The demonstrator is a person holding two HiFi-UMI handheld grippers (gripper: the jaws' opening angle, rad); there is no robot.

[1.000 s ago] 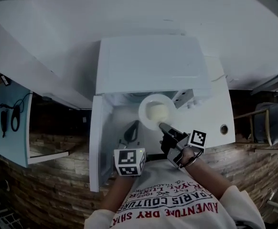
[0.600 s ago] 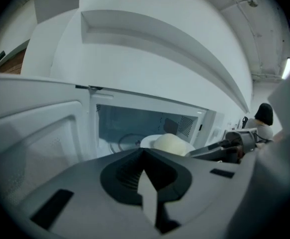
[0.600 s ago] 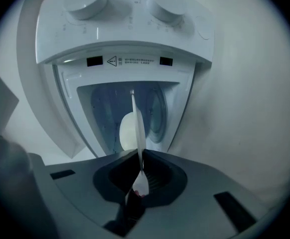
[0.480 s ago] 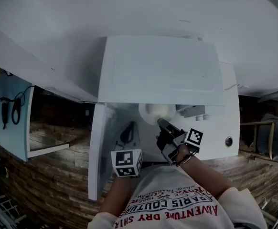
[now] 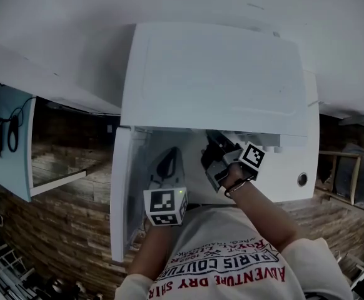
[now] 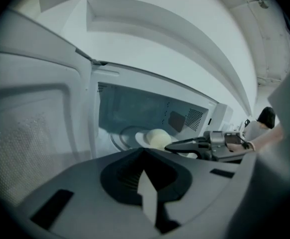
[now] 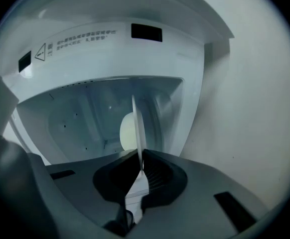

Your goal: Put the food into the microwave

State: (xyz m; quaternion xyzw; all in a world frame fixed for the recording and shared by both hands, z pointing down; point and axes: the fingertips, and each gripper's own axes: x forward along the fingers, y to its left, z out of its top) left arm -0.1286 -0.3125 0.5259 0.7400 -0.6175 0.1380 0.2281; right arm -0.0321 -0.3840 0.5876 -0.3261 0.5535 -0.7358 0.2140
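The white microwave (image 5: 213, 74) stands with its door (image 5: 122, 192) swung open to the left. My right gripper (image 7: 140, 169) is shut on the rim of a white plate (image 7: 137, 128), seen edge-on, with a pale round bun (image 7: 127, 133) on it. In the left gripper view the right gripper (image 6: 177, 145) reaches into the cavity (image 6: 135, 108), holding the plate (image 6: 141, 139) and bun (image 6: 157, 137) just above the glass turntable (image 6: 119, 139). In the head view the microwave top hides the plate, and only the right gripper (image 5: 212, 147) shows. My left gripper (image 5: 167, 164) hangs by the door, its jaws (image 6: 145, 183) shut on nothing.
The microwave's control panel with a round button (image 5: 302, 179) is right of the opening. A white wall (image 7: 244, 108) runs along the right side. A light blue panel with dark cables (image 5: 7, 136) hangs at the far left, against brick-patterned surfaces (image 5: 69, 230).
My right gripper has carried the plate and bun forward into the cavity, so the microwave top now hides them in the head view. The left gripper has shifted a little by the door.
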